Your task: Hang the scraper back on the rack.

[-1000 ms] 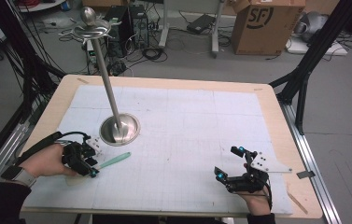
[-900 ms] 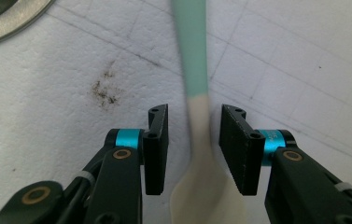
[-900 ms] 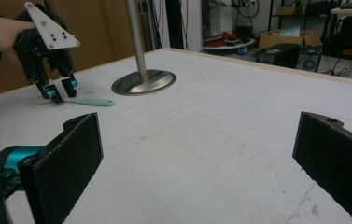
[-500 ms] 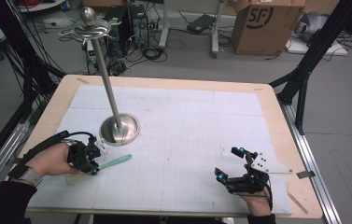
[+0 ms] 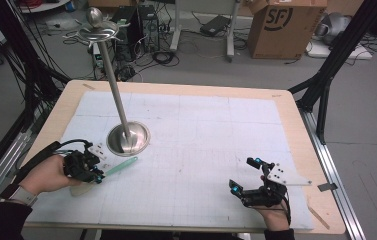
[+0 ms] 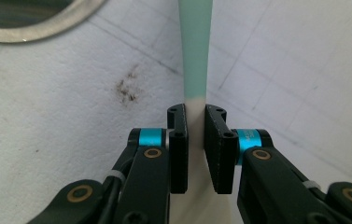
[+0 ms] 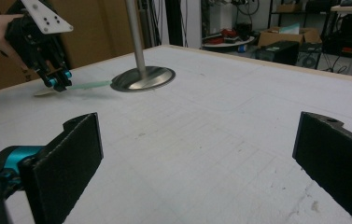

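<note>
Two grippers logged: my left gripper (image 6: pixel 195 116) just closed, pinching spatula (image 6: pixel 196 60) beside stand base (image 5: pixel 128 138); right gripper (image 7: pixel 197 154) spread, idle.

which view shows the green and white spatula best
The left gripper view: the spatula runs up the middle of the frame, its white part pinched in the left claw, which has just been closing. The high view shows it small, beside the metal stand. The right gripper view shows it far off and thin.
</note>
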`<action>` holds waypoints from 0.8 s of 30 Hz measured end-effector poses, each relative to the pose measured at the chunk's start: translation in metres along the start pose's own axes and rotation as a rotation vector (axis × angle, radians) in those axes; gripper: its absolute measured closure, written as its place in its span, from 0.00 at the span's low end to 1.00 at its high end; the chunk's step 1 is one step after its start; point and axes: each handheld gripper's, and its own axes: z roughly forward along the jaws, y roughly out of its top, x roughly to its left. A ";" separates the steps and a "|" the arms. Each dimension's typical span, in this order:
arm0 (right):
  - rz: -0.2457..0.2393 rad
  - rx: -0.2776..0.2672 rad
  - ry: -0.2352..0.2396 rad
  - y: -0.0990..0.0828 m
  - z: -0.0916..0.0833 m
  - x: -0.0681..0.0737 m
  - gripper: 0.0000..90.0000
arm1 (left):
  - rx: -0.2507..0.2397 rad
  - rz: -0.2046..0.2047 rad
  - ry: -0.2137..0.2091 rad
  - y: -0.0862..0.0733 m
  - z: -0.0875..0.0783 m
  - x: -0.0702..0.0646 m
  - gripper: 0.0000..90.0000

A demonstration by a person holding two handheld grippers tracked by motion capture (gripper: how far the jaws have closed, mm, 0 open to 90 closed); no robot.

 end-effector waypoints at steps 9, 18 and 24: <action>0.001 -0.007 0.000 0.001 -0.002 0.000 0.01 | -0.245 -0.120 -0.026 -0.019 -0.024 0.005 0.89; 0.001 -0.005 0.000 0.001 0.000 -0.001 0.01 | -0.450 -0.207 -0.019 -0.033 -0.040 0.004 0.89; 0.008 -0.004 -0.001 0.000 -0.002 -0.001 0.01 | -0.608 -0.222 0.013 -0.037 -0.055 0.002 0.89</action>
